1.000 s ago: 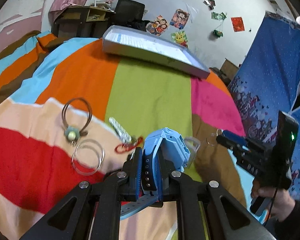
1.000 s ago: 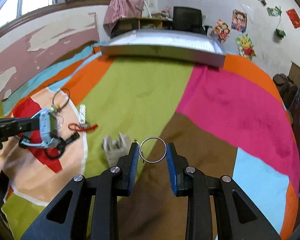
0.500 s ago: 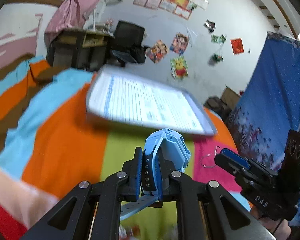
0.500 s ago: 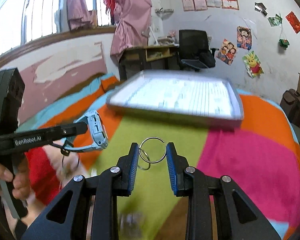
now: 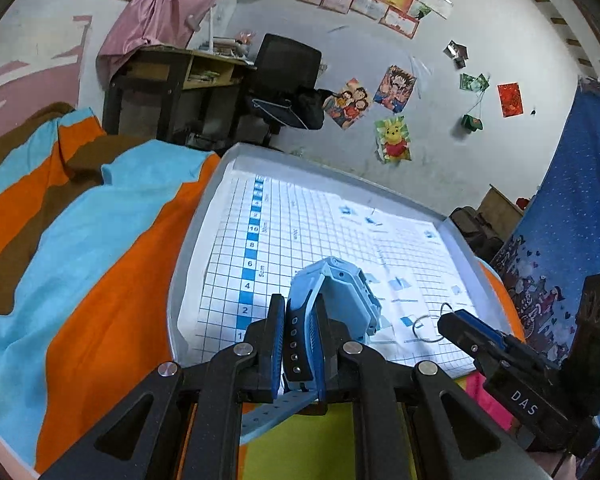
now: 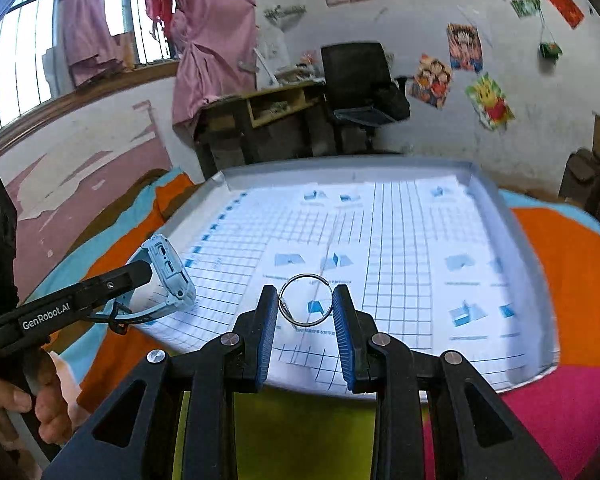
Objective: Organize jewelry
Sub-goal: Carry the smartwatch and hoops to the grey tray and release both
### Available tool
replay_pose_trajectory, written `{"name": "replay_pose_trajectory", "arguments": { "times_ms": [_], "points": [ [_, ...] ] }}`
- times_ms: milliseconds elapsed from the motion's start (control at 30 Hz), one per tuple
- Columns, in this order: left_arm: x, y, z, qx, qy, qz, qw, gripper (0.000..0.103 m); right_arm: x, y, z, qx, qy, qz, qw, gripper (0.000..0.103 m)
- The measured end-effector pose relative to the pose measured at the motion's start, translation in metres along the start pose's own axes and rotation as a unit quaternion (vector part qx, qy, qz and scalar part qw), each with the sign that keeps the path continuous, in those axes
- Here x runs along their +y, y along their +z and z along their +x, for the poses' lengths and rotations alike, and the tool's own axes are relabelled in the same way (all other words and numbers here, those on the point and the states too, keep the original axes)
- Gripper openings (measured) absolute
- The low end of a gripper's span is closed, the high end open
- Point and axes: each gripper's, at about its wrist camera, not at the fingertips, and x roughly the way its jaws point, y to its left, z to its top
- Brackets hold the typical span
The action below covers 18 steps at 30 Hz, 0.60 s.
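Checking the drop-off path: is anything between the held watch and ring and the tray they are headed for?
Nothing visible. The left gripper holds the blue watch and the right gripper the silver ring, both over the tray, whose gridded liner shows nothing lying on it.

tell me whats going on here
A person holds a gripper in each hand over a shallow tray lined with grid paper on a striped bedspread. The left gripper clamps a blue watch; the right gripper pinches a thin metal ring. Neither is set down yet.
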Motion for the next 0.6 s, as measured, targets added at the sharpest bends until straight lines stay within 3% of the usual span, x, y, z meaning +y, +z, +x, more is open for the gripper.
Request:
{"name": "replay_pose_trajectory", "arguments": {
  "times_ms": [167,200,233,300,333,367,500,600],
  "points": [
    [-0.004,-0.002,0.003,0.008,-0.003,0.011,0.9999,0.017,0.001,-0.009,0.017,0.013,-0.004,0.002,1.0,0.026],
    [-0.005,-0.002,0.003,0.009,-0.002,0.012,0.9999,0.019,0.001,-0.01,0.018,0.013,-0.007,0.001,1.0,0.031],
    [-0.004,-0.002,0.003,0.009,0.001,0.01,0.9999,0.026,0.001,-0.012,0.017,0.01,-0.011,0.003,1.0,0.042],
    [-0.003,-0.003,0.0,0.006,0.005,0.001,1.0,0.044,-0.003,-0.015,0.011,0.0,-0.018,0.009,1.0,0.054],
    [-0.001,-0.003,-0.003,0.001,0.009,-0.008,0.9999,0.061,-0.005,-0.015,0.007,-0.004,-0.019,0.012,1.0,0.055],
    [0.002,-0.004,-0.007,-0.006,0.011,-0.017,0.9998,0.069,-0.005,-0.015,0.006,-0.004,-0.02,0.013,1.0,0.055],
    [0.007,-0.007,-0.024,-0.021,0.02,-0.034,0.999,0.073,-0.003,-0.016,-0.011,-0.013,-0.03,0.002,0.999,0.055],
    [0.005,-0.013,-0.05,-0.049,0.03,-0.023,0.9981,0.083,0.002,-0.016,-0.036,-0.031,-0.034,-0.011,0.999,0.063]
  ]
}}
